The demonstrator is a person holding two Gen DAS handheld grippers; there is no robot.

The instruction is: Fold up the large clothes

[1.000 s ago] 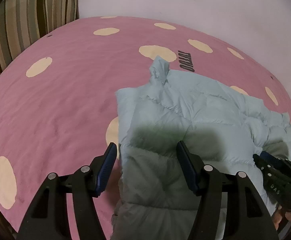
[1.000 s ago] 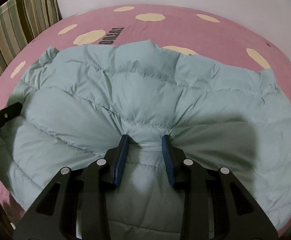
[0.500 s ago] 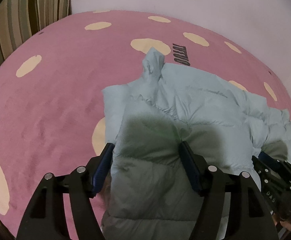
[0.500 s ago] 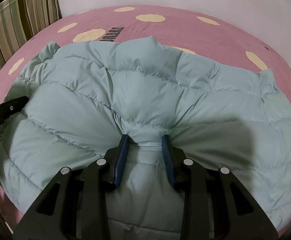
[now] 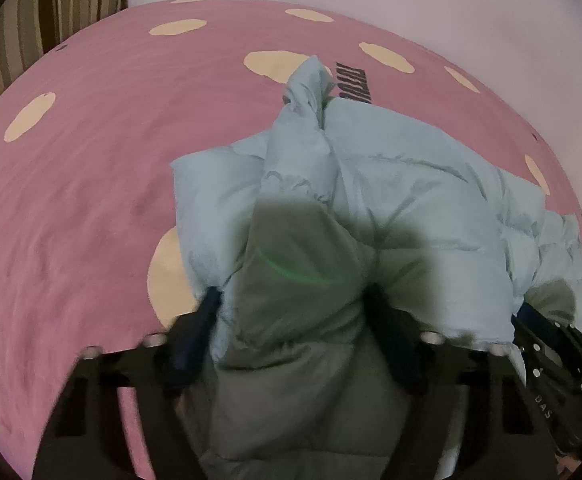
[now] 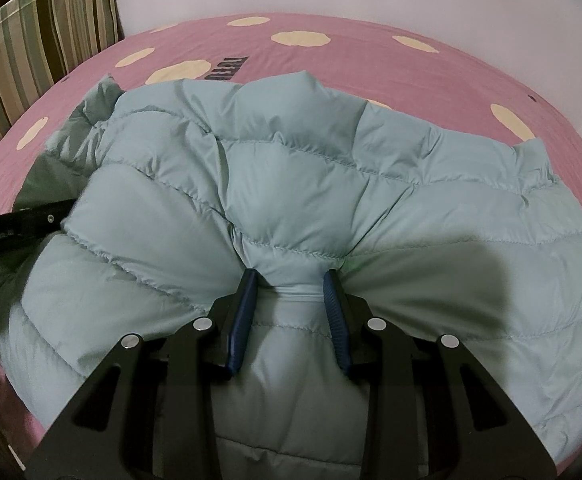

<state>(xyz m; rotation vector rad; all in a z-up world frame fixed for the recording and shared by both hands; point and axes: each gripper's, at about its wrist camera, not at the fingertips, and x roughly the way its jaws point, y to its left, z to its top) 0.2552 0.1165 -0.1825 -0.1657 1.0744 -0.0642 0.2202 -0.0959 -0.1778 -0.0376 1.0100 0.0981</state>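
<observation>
Right claw (image 6: 291, 280) pinching pale-blue puffer jacket (image 6: 291, 184) — on pink spotted sheet (image 6: 371, 68).
</observation>
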